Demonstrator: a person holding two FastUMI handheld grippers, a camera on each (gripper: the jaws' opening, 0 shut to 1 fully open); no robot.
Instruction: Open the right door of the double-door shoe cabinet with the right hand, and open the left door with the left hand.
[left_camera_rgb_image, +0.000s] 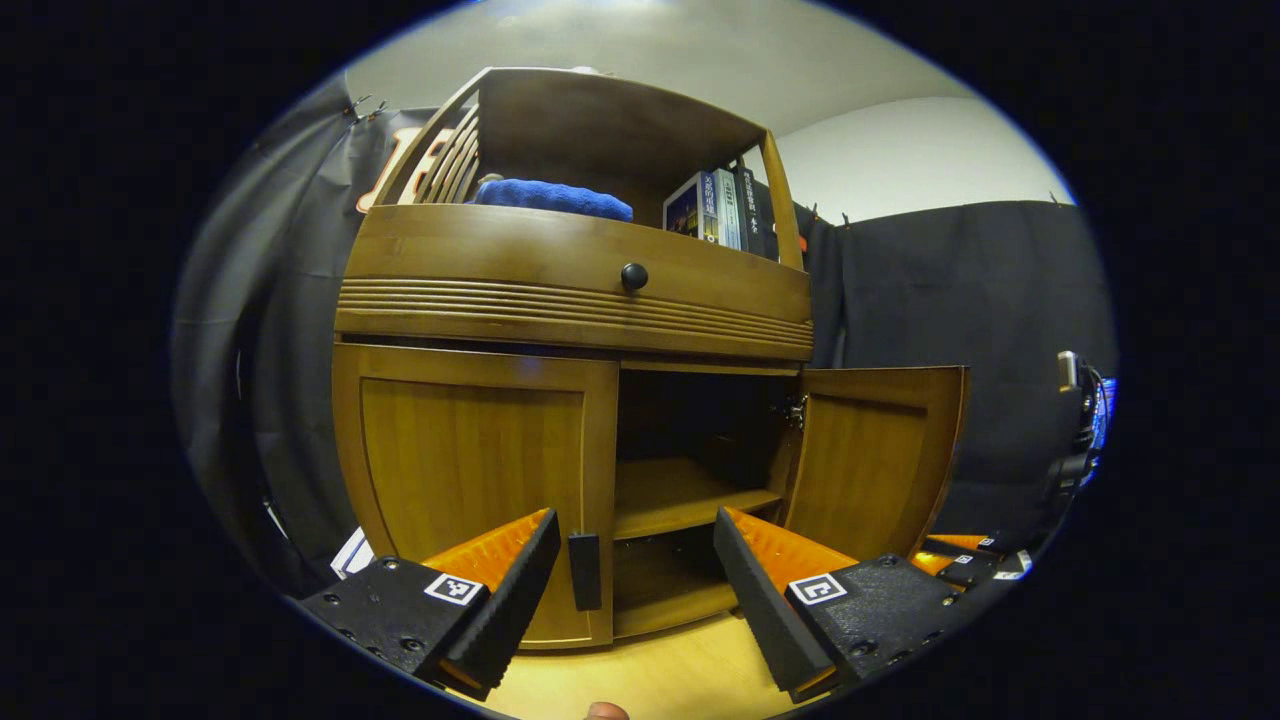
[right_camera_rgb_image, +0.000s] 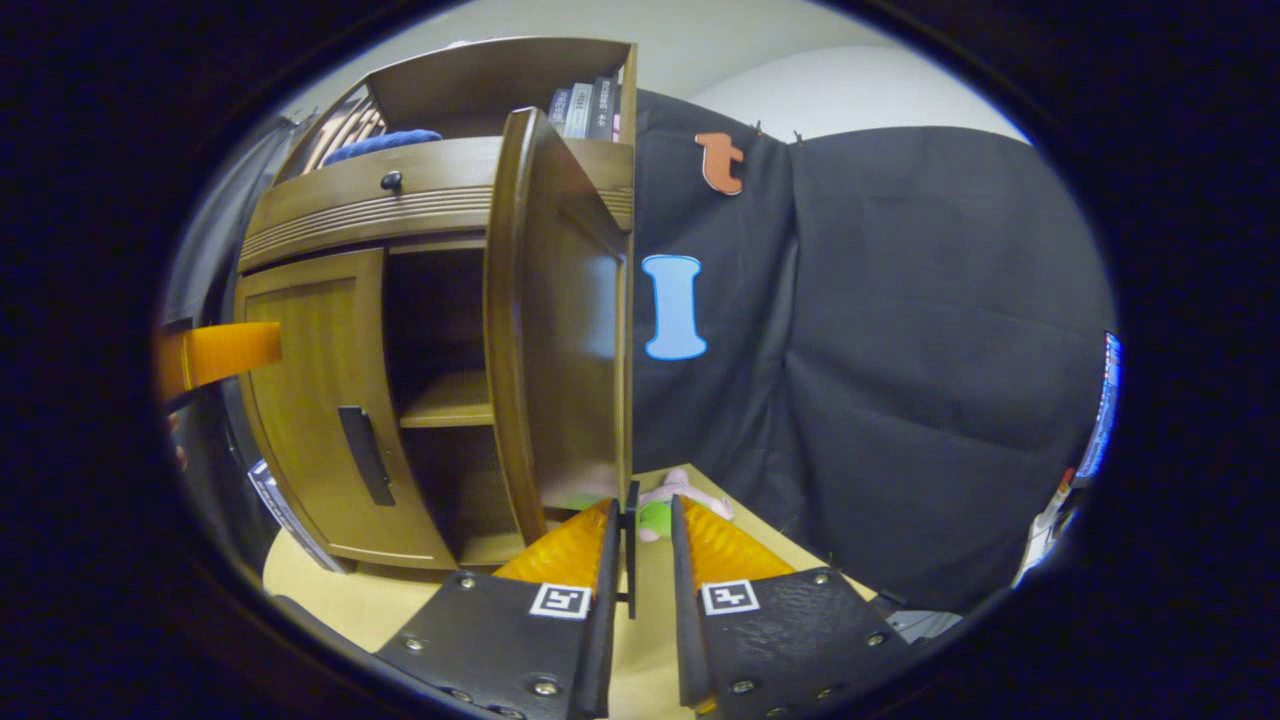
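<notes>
The wooden shoe cabinet (left_camera_rgb_image: 570, 300) stands close in front of me. Its left door (left_camera_rgb_image: 470, 470) is closed, and the door's black handle (left_camera_rgb_image: 585, 570) lies between the spread fingers of my open left gripper (left_camera_rgb_image: 636, 520), nearer the left finger and untouched. The right door (left_camera_rgb_image: 875, 460) is swung wide open. In the right gripper view that door (right_camera_rgb_image: 560, 330) shows edge-on. Its thin black handle (right_camera_rgb_image: 631, 540) sits between the fingers of my right gripper (right_camera_rgb_image: 642, 505), against the left finger with a gap to the right one. My left gripper's orange finger (right_camera_rgb_image: 220, 355) shows beside the left door (right_camera_rgb_image: 310, 400).
Behind the open door is a dark compartment with a shelf (left_camera_rgb_image: 690, 495). Above it are a drawer with a black knob (left_camera_rgb_image: 634, 276), a blue towel (left_camera_rgb_image: 552, 197) and books (left_camera_rgb_image: 715, 208). A pink and green toy (right_camera_rgb_image: 690, 495) lies on the pale wooden floor (left_camera_rgb_image: 660, 670) by the black cloth wall.
</notes>
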